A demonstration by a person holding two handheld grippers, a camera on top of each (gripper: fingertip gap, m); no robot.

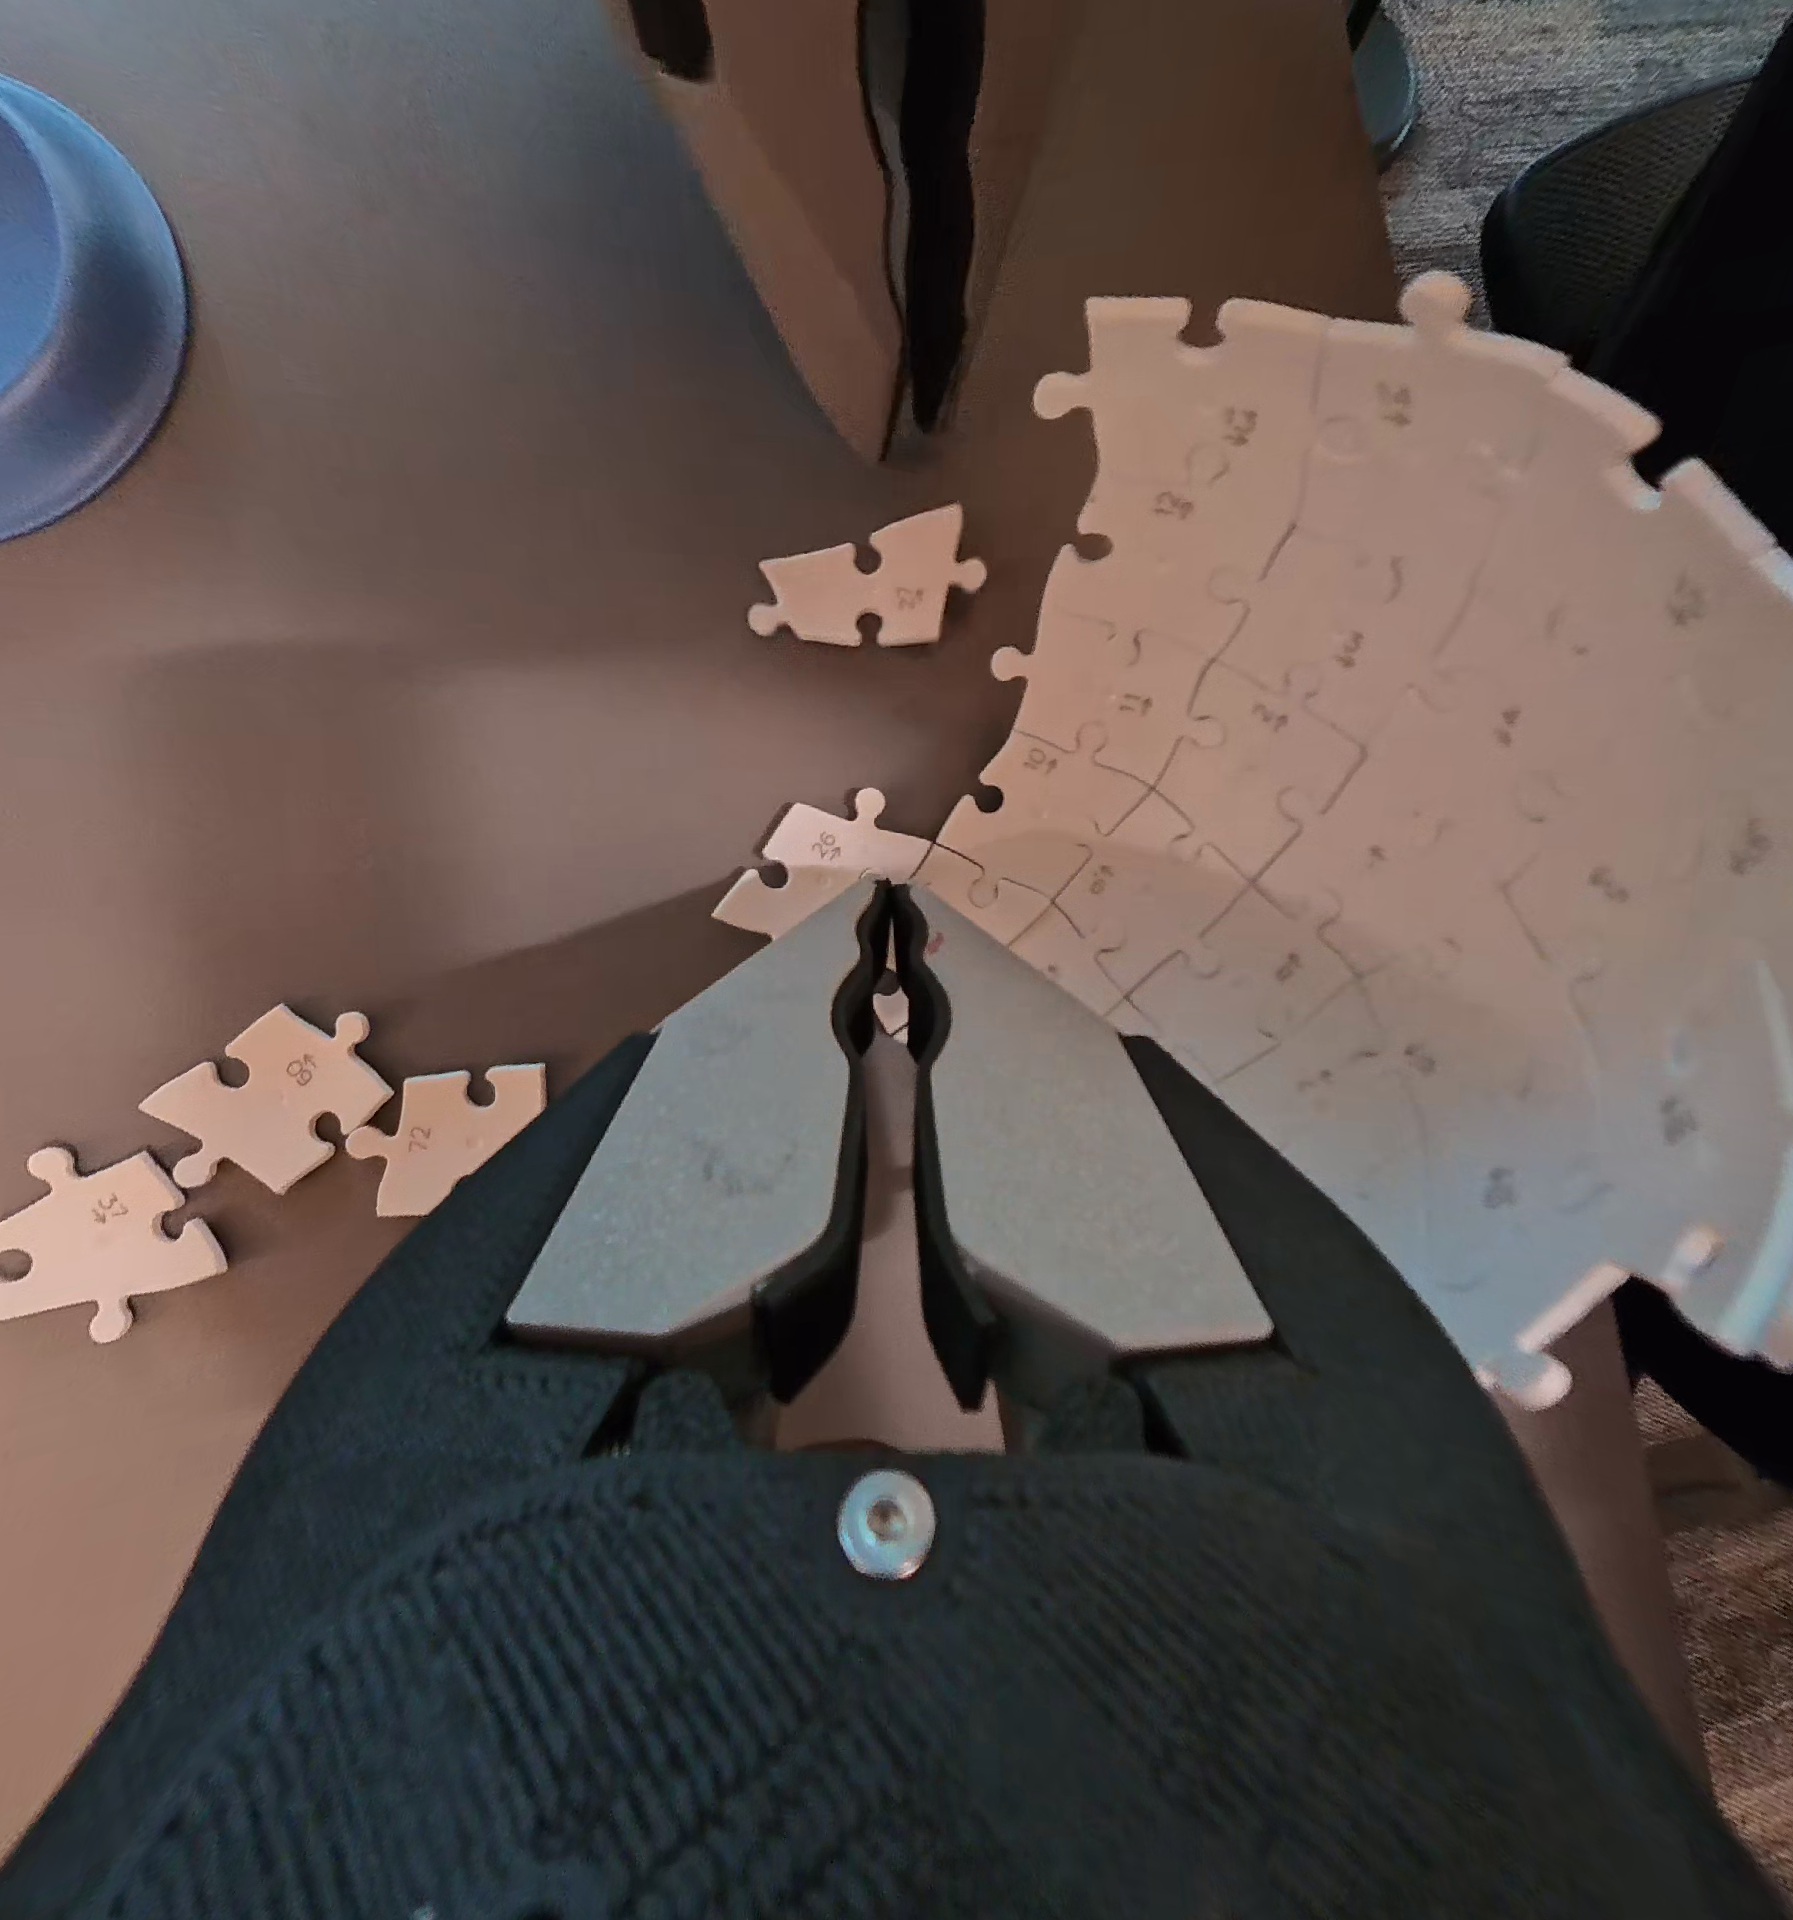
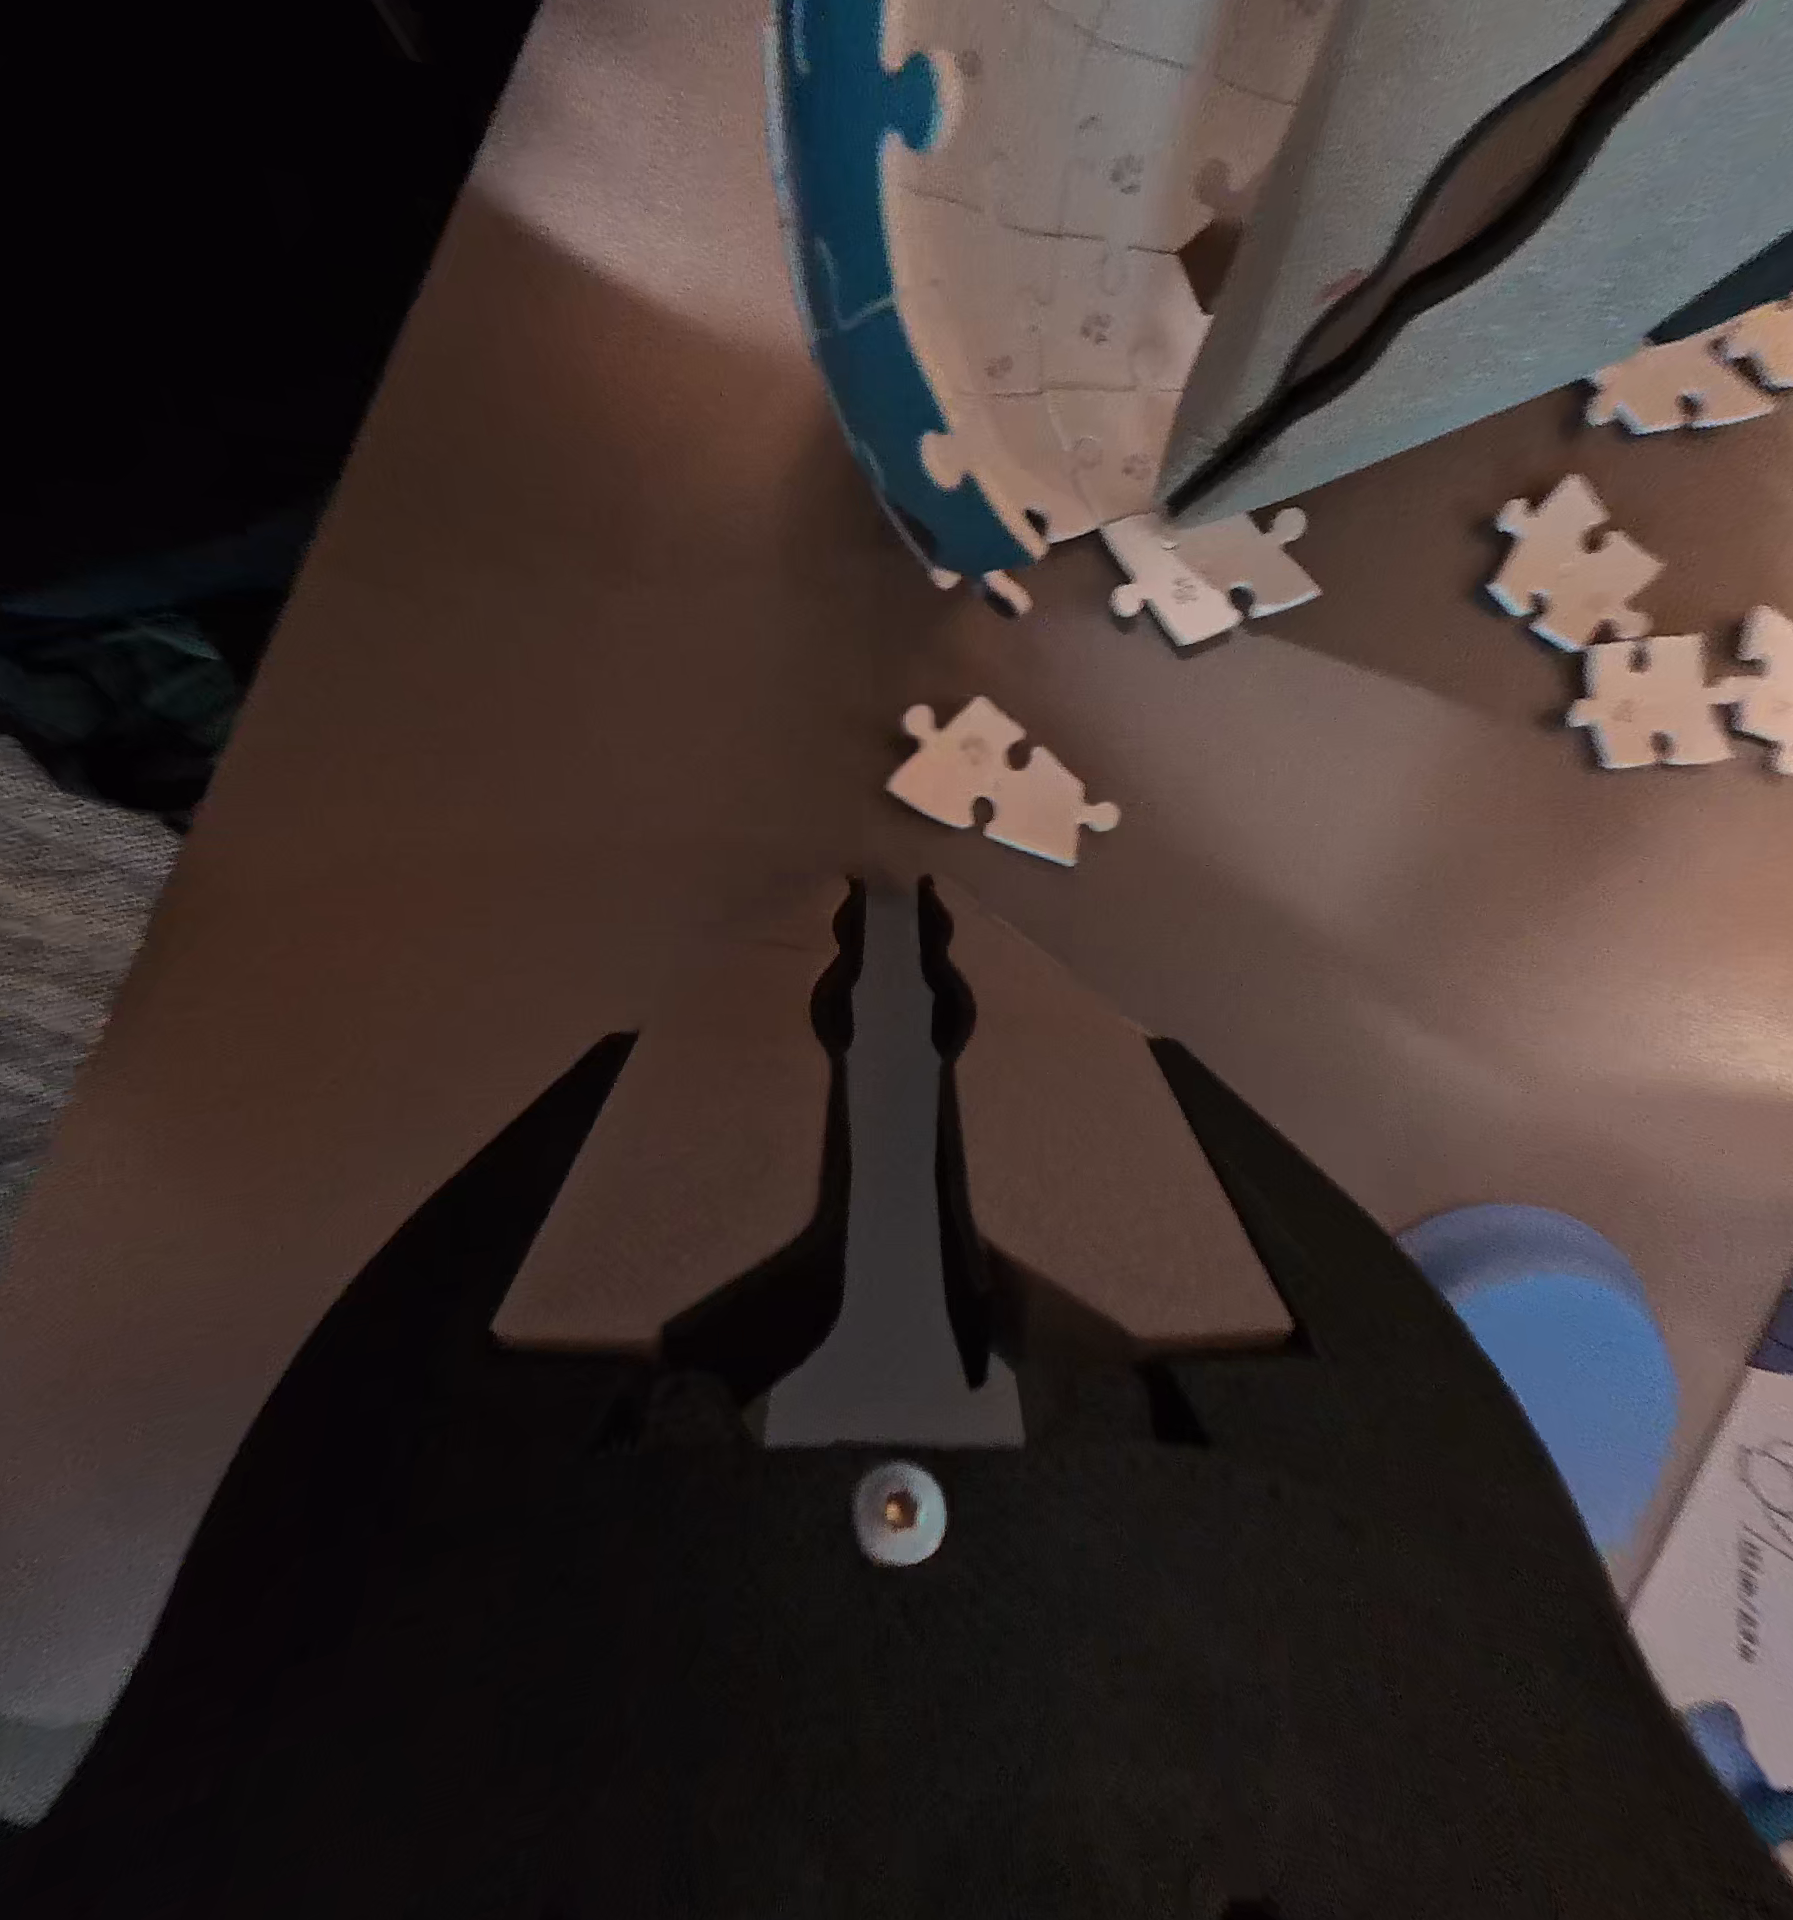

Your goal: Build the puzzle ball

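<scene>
The partly built puzzle ball (image 1: 1391, 790) is a curved shell, white and numbered inside, blue outside (image 2: 850, 270). My left gripper (image 1: 887, 888) is shut on the shell's lower edge and holds it tilted over the brown table; a white piece (image 1: 824, 847) juts from the shell just beyond the tips. This gripper also shows in the right wrist view (image 2: 1172, 509). My right gripper (image 2: 887, 883) is empty, its jaws a narrow gap apart, low over the table. A loose white piece (image 2: 1001, 779) (image 1: 871, 587) lies just ahead of its tips.
More loose pieces lie on the table (image 1: 268, 1101) (image 1: 92, 1242) (image 2: 1567, 561) (image 2: 1650, 701). A blue round stand (image 1: 30, 312) (image 2: 1557, 1382) and a printed box (image 2: 1765, 1538) sit nearby. The table edge (image 2: 279, 727) drops to carpet. A black chair (image 1: 1702, 260) stands past the table. The left gripper's tips are roughly 9 centimetres from the right gripper's.
</scene>
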